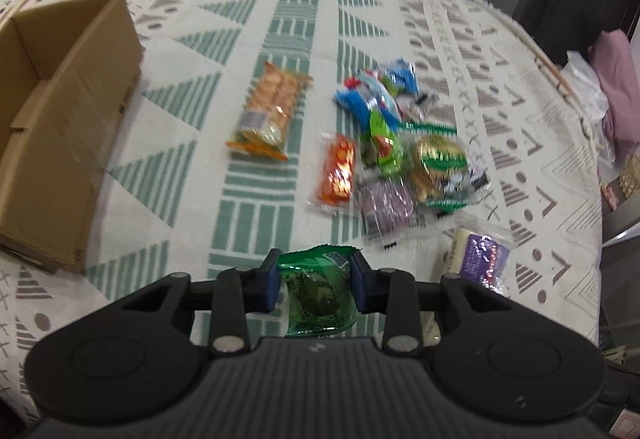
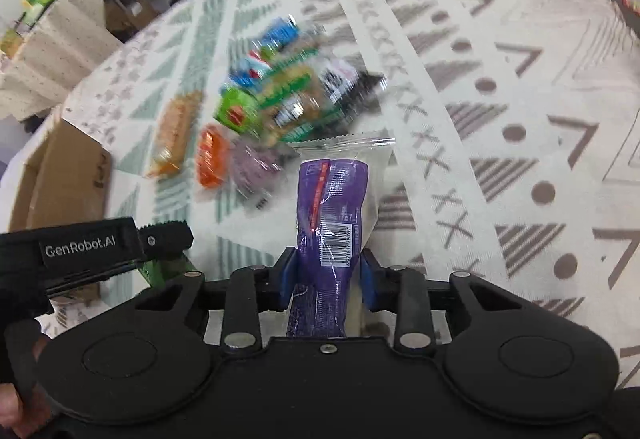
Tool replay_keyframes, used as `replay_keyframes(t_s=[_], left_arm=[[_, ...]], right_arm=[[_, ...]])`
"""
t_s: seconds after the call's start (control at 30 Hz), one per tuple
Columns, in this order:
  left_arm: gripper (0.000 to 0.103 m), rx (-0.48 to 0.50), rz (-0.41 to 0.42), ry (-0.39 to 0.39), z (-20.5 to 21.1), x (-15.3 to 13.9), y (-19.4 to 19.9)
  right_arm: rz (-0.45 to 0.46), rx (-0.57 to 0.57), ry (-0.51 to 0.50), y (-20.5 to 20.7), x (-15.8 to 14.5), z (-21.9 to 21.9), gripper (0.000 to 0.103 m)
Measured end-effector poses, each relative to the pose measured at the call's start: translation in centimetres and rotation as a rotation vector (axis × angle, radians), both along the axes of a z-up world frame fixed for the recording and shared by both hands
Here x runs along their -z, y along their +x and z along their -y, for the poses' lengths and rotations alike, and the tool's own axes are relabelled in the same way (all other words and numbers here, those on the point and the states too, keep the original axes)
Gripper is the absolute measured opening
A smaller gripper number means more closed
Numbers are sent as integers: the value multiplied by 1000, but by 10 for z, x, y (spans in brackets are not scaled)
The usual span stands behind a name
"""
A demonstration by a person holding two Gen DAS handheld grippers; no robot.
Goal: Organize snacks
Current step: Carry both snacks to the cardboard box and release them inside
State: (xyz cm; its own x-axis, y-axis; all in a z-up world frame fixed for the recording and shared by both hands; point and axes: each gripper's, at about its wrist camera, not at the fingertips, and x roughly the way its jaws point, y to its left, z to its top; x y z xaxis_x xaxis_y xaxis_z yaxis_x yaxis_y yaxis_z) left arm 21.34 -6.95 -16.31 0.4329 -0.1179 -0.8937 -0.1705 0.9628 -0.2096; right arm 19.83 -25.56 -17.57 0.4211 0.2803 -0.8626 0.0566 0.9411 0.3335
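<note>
Mid-pickup, both full: left gripper (image 1: 315,279) clamped on green pkt (image 1: 318,299), right gripper (image 2: 329,271) clamped on purple pkt (image 2: 332,207), rest of snack pile (image 1: 396,151) on cloth; next prob. carry both to cardboard box (image 1: 60,127) & release inside.

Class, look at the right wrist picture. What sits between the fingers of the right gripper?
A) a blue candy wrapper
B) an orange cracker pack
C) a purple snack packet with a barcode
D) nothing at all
C: the right gripper has its blue pads pressed on either side of a purple snack packet whose barcode faces the camera, while the orange cracker pack lies on the tablecloth further off.
</note>
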Motion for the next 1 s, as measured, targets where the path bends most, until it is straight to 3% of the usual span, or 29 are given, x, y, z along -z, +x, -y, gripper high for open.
replay_keyframes(t_s=[0.23,0.57,1.0], left_arm=[[34,-27,69,-36,-18,-31,-13],[34,-53,161,-59,-49,-78,-32],[34,-71,235,-66,-96,-115,-45]], right_arm=[[97,31,41,-8,-38,0,32],[227,4,64,-16,-93,-34,32],[311,-19,90,-21,-124,-77,32]])
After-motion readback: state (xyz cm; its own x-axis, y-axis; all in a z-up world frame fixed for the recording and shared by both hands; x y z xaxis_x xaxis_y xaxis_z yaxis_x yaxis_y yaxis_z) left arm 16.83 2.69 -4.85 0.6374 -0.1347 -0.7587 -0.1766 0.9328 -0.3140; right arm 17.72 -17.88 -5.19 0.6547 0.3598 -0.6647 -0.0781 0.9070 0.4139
